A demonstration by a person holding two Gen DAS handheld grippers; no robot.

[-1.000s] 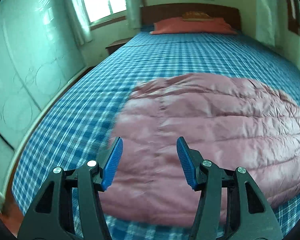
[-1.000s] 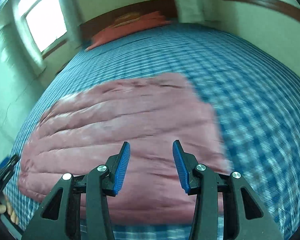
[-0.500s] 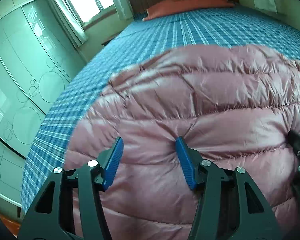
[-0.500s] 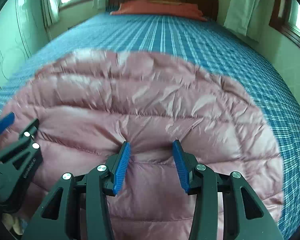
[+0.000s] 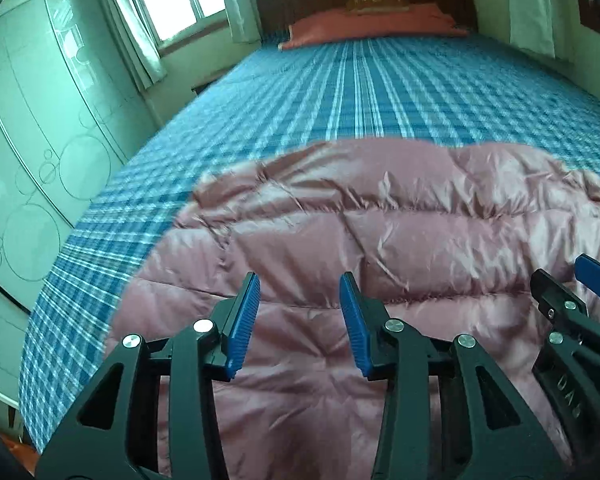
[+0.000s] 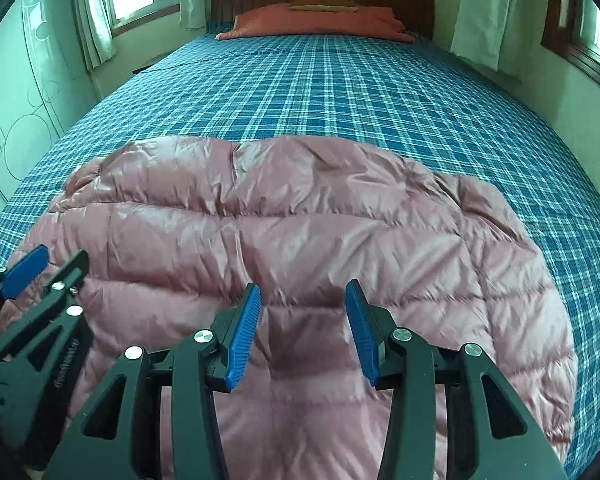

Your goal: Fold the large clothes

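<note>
A pink quilted down jacket [image 5: 380,232] lies spread on the near end of a bed; it also shows in the right wrist view [image 6: 292,216]. My left gripper [image 5: 300,316] is open and empty, just above the jacket's near left part. My right gripper [image 6: 304,324] is open and empty, above the jacket's near middle. Each gripper shows at the edge of the other's view: the right one [image 5: 572,320] at the right edge, the left one [image 6: 32,304] at the left edge. The two are side by side.
The bed has a blue plaid sheet [image 6: 340,88], an orange pillow [image 6: 316,22] and a dark wooden headboard [image 6: 400,0] at the far end. A pale wardrobe [image 5: 32,140] stands along the left side. Windows with curtains [image 5: 140,44] are at the far left and right.
Both grippers came in low over the jacket from further back, then lifted and pulled back slightly. Both stayed open. The jacket has not moved.
</note>
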